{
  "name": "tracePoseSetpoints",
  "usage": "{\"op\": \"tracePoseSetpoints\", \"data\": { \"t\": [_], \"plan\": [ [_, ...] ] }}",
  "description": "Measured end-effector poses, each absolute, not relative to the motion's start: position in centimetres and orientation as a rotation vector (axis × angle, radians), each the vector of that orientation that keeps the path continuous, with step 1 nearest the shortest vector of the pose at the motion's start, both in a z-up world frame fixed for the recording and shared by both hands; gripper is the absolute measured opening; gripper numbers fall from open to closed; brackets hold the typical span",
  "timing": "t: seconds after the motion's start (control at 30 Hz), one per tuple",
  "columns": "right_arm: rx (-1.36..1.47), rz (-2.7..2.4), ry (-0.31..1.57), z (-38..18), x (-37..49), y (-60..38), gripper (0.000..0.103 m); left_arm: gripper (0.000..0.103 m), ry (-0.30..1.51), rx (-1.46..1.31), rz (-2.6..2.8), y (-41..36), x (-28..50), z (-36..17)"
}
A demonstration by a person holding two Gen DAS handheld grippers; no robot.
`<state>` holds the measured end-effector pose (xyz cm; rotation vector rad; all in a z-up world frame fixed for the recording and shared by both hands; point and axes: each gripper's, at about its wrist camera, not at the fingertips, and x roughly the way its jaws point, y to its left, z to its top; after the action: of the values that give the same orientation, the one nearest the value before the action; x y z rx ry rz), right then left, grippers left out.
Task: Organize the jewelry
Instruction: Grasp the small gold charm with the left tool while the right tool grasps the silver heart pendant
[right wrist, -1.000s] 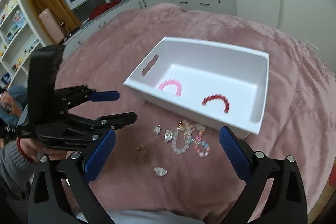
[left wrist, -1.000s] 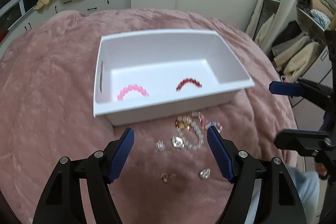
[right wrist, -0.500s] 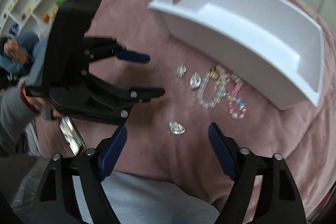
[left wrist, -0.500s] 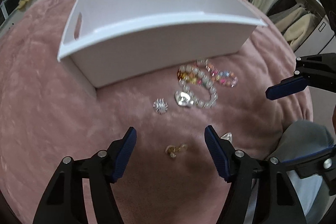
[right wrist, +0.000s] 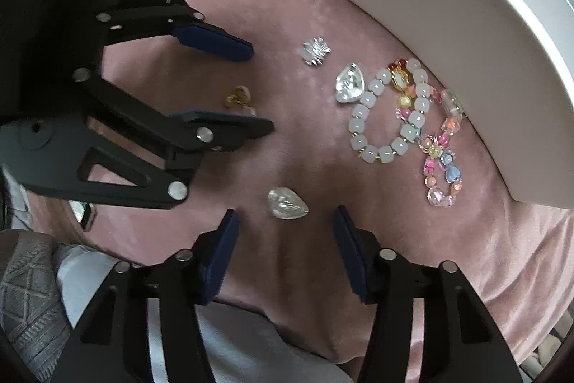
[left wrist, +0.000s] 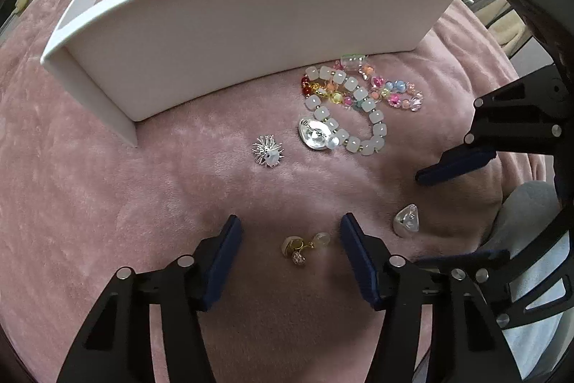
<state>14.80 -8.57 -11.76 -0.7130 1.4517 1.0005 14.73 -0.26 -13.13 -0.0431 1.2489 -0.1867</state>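
1. Since a second ago I have brought both grippers down low over the pink blanket [left wrist: 89, 203]; the white bin [left wrist: 251, 24], whose inside I could see then, now shows me only its outer front wall, and the loose jewelry fills far more of each view.
2. My left gripper [left wrist: 288, 241] stands open with nothing gripped, its blue pads on either side of the gold earring [left wrist: 299, 246], which lies on the blanket between them, not touched.
3. My right gripper [right wrist: 285, 232] is also open and empty; the clear teardrop crystal [right wrist: 287, 203] lies just ahead of its fingertips, between the two pads' lines.
4. In the left wrist view the same crystal [left wrist: 407, 221] sits just to the right of my left gripper, near the blanket's front edge, with the right gripper's blue pad [left wrist: 455, 164] beyond it.
5. Nearer the bin's front wall lie the white bead bracelet [left wrist: 349, 110], a colourful bead bracelet [left wrist: 394, 92] overlapping it, a clear oval stone [left wrist: 315, 135] touching the white beads, and a spiky silver brooch [left wrist: 268, 151] a little apart to the left.
6. All of these pieces are outside the bin, on the blanket.
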Motion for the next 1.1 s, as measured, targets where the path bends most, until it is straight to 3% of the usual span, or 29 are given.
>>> {"op": "tracePoseSetpoints", "data": {
  "t": [0.17, 0.33, 0.57, 0.93, 0.97, 1.0, 1.1],
  "plan": [
    [-0.709, 1.004, 1.501, -13.1, 15.5, -7.9, 0.041, 0.051, 1.251, -0.033, -0.167, -0.3, 15.1, -13.9],
    [-0.666, 1.004, 1.518, -13.4, 16.2, -8.1, 0.024, 0.035, 1.246, -0.038, -0.141, 0.3, 14.9, -13.9],
    [-0.615, 0.981, 1.468, -12.1, 17.4, -9.4, 0.024, 0.030, 1.232, -0.036, -0.124, 1.1, 14.3, -13.5],
    [-0.266, 0.923, 1.372, -7.8, 21.6, -15.4, 0.024, 0.022, 1.198, -0.048, -0.114, 0.6, 13.4, -12.0],
    [-0.240, 0.916, 1.367, -7.5, 22.0, -15.9, 0.024, 0.021, 1.197, -0.048, -0.118, 0.6, 13.4, -11.9],
    [-0.224, 0.913, 1.364, -7.4, 22.2, -16.5, 0.024, 0.012, 1.195, -0.047, -0.120, 0.5, 13.5, -11.9],
    [-0.183, 0.905, 1.354, -6.7, 22.7, -17.5, 0.024, 0.013, 1.189, -0.048, -0.123, 0.7, 13.1, -11.4]
  ]
}}
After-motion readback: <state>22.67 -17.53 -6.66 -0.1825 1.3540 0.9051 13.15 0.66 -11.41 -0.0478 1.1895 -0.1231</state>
